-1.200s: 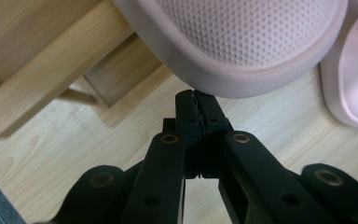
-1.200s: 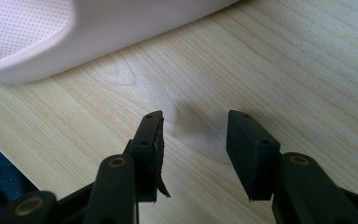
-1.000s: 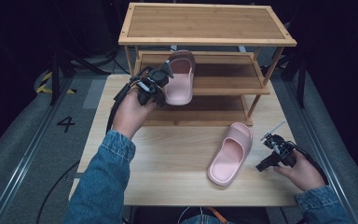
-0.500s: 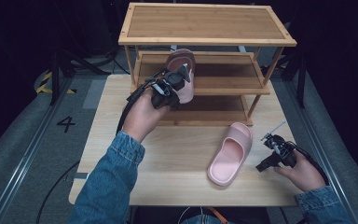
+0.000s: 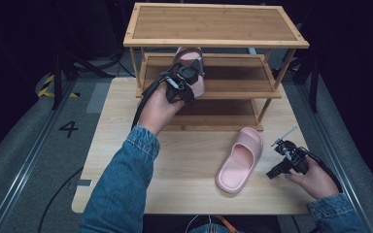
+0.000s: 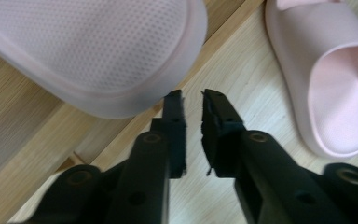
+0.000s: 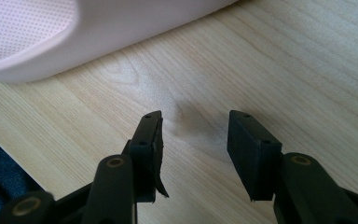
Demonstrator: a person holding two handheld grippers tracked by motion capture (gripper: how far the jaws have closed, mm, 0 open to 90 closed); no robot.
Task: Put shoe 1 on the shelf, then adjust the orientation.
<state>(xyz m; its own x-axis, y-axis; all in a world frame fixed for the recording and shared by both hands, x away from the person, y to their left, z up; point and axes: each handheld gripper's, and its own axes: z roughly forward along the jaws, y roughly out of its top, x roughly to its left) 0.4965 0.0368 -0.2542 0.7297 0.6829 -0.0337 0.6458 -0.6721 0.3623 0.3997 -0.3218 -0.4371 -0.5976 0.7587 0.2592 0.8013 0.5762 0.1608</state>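
Black and two-jawed, the left gripper [image 5: 187,80] sits in the person's left hand [image 5: 158,109] at the front edge of the middle shelf of the three-tier bamboo shoe rack [image 5: 213,26]. In the left gripper view its jaws have just been opening and stand a narrow gap apart with nothing between them; their tips [image 6: 193,100] lie just off the rounded end of a pale pink foam slide slipper with a dotted footbed [image 6: 98,51], and I cannot tell whether the nearer jaw touches its rim. That slipper [image 5: 190,65] lies on the middle shelf, its near end overhanging the shelf's front edge, partly covered by the gripper in the high view. A black cable loops from the gripper down past the wrist and the blue denim sleeve [image 5: 121,189].

Out on the light wooden table [image 5: 121,145], the second pale pink foam slide slipper [image 5: 241,159] lies sole down in front of the rack, at the right, angled across the boards. It also appears at the upper right of the left gripper view [image 6: 328,79].

Near the table's right edge, the right gripper [image 5: 285,160] rests low in the person's right hand [image 5: 318,179], just beside that slipper. Its jaws are spread well apart over bare wood [image 7: 193,123], gripping nothing, with the slipper's pink side [image 7: 121,28] close ahead.
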